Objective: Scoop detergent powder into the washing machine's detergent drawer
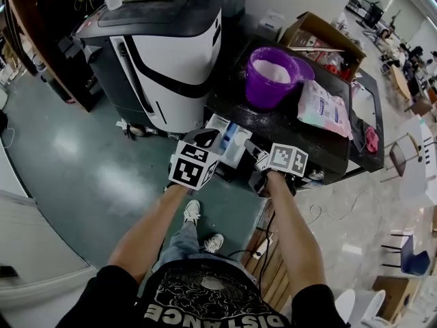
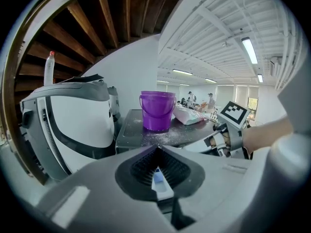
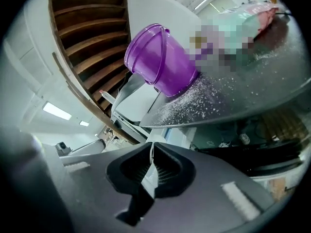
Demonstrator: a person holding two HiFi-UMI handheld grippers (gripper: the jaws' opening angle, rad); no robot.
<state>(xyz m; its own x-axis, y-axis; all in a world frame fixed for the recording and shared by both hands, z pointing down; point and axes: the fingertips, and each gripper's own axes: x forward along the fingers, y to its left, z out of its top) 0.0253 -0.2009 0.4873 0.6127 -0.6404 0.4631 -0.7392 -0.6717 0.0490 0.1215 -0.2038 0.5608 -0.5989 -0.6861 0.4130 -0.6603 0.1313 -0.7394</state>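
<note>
Worktop [image 1: 300, 132], black and dusted with spilled grains, is carrying a purple bucket [image 1: 263, 91] of detergent powder [image 1: 273, 70] and a soft detergent bag [image 1: 324, 108]. Below the worktop's near edge the detergent drawer [image 1: 231, 142] is jutting out, white with a blue insert, lying between the two tongs.

Powder is looking light and loose, so likely spilling unless carried level; no scoop is showing. The drawer is looking like stiff, smooth plastic, probably best taken at its front lip and moved straight.

Both forearms [image 1: 293, 231] are reaching forward and down, converging on the drawer. The left tongs [image 2: 155, 148] are meeting at the tips, with a white-and-blue sliver showing in the slot behind; I cannot tell whether it is pinched. The right tongs [image 3: 152, 147] are pressing together, leaving a thin white slit.
</note>
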